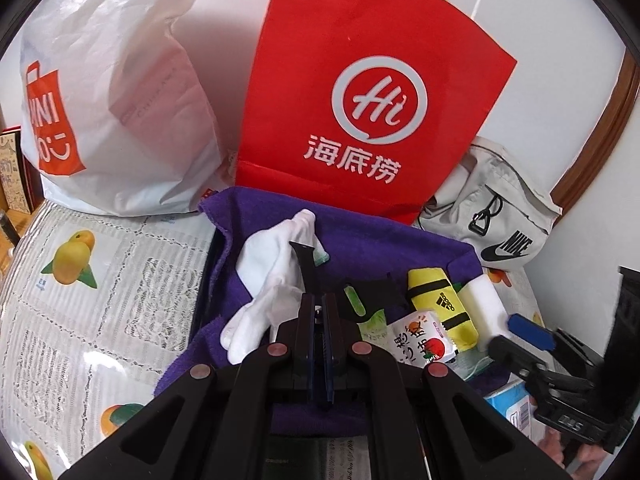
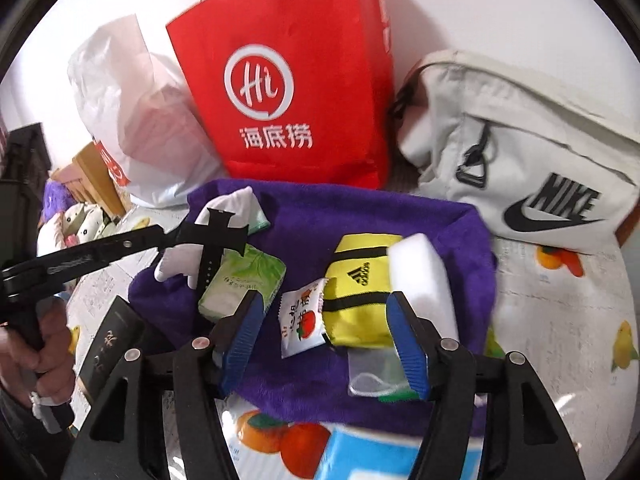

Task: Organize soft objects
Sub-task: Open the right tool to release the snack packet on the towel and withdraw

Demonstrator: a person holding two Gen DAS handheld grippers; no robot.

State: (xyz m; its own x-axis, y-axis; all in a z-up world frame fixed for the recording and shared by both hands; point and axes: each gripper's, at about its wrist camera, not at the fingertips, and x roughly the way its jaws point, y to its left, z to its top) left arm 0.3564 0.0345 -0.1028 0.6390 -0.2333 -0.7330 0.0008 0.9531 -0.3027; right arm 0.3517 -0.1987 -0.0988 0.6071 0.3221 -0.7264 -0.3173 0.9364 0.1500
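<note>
A purple towel [image 1: 360,240] [image 2: 360,216] lies on the table with soft things on it. My left gripper [image 1: 318,300] is shut on a black watch strap [image 1: 305,264], which hangs over white socks [image 1: 272,288]; the strap [image 2: 208,268] and left gripper [image 2: 218,234] also show in the right wrist view. My right gripper [image 2: 326,316] is open, low over a snack packet [image 2: 302,320] and a yellow Adidas pouch [image 2: 360,292]. A white sponge [image 2: 424,276] lies by its right finger, a green tissue pack [image 2: 244,280] by its left. The right gripper [image 1: 528,332] shows at the left view's right edge.
A red paper bag [image 1: 368,92] [image 2: 296,80] and a white plastic bag [image 1: 108,92] stand behind the towel. A white Nike bag [image 2: 520,152] lies at the back right. A fruit-print tablecloth [image 1: 88,280] covers the table. A blue-white box [image 2: 400,456] sits near my right gripper.
</note>
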